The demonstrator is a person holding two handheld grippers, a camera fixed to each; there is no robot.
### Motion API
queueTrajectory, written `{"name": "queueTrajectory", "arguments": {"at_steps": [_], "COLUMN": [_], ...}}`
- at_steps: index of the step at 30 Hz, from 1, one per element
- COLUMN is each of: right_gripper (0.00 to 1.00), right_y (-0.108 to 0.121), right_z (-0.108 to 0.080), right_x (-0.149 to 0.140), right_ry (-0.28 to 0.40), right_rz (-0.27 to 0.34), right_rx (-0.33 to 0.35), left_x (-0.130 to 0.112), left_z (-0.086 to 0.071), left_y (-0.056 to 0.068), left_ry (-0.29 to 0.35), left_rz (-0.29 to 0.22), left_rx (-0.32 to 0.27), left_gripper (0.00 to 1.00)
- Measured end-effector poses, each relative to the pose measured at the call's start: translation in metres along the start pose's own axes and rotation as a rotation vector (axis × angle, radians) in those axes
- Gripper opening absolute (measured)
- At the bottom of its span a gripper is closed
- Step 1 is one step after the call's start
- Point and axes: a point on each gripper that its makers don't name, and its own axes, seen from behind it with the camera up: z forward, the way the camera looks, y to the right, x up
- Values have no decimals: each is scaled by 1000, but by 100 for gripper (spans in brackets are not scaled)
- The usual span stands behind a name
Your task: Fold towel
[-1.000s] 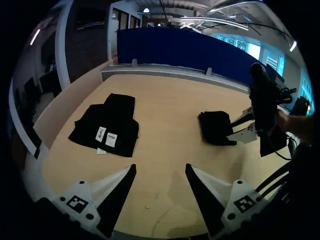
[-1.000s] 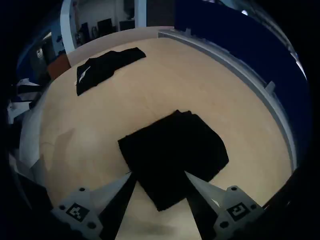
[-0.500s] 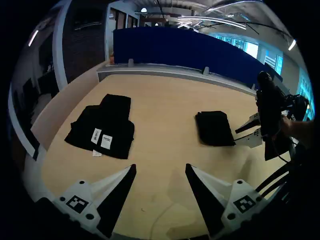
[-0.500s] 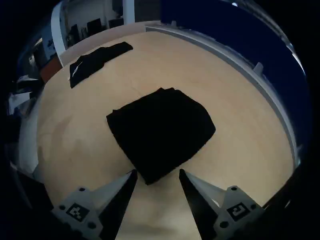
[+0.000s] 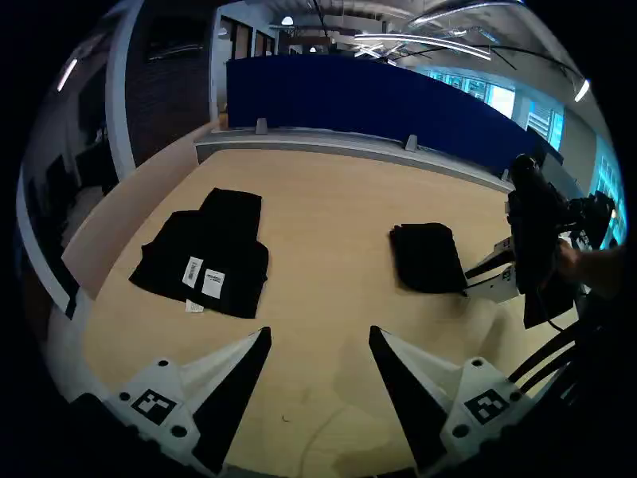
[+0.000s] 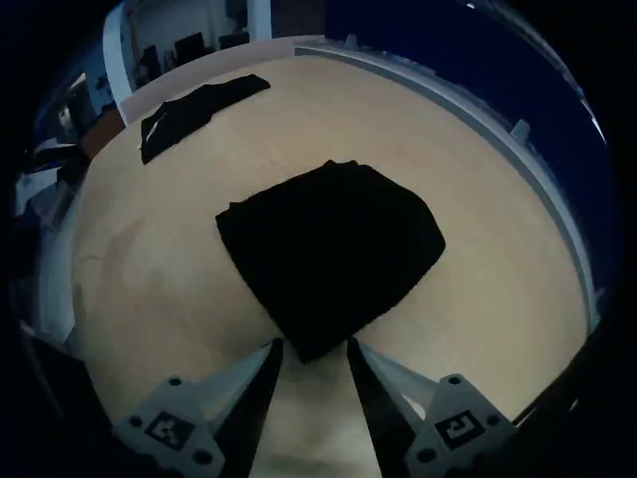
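Since half a second ago the right claw (image 6: pixel 312 342) has narrowed its gap and moved up to the towel's near corner. Left gripper view barely changes.

Light wooden tabletop (image 5: pixel 334 199): carries everything, blue partition wall (image 5: pixel 358 95) along the far edge.

Flat black cloth with white labels (image 5: pixel 203 259): lies spread out on the tabletop, well apart from the towel. Untouched.

Folded black fabric towel (image 6: pixel 330 247): compact stack near the middle of the tabletop, just ahead of the right claw. Its near corner sits between the two fingers.

Right claw: partly closed. I can't confirm that both fingers press on the corner, so I'm treating it as not yet gripping.

Left claw (image 5: pixel 318 331): wide open, holds nothing, hovers over bare tabletop.

Handling estimate: soft, light, limp. Layers will slide and fan out if lifted by one corner, and black on black hides the edges. Better to pinch all layers at a corner or along the folded edge, then drag low across the tabletop rather than lift high.
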Motion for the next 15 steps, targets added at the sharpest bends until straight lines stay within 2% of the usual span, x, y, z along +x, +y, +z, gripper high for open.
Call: {"name": "queueTrajectory", "arguments": {"at_steps": [4, 8, 15], "right_gripper": [45, 36, 10], "right_y": [0, 0, -1], "right_z": [0, 1, 1], "right_x": [-2, -3, -2], "right_ry": [-1, 0, 9], "right_rz": [3, 3, 7], "right_rx": [-3, -8, -5], "left_x": [-1, -1, -1], "left_z": [0, 0, -1], "left_y": [0, 0, 1], "left_ry": [0, 0, 1], "left_rz": [-2, 0, 3], "left_rx": [0, 0, -2], "left_gripper": [91, 91, 91]}}
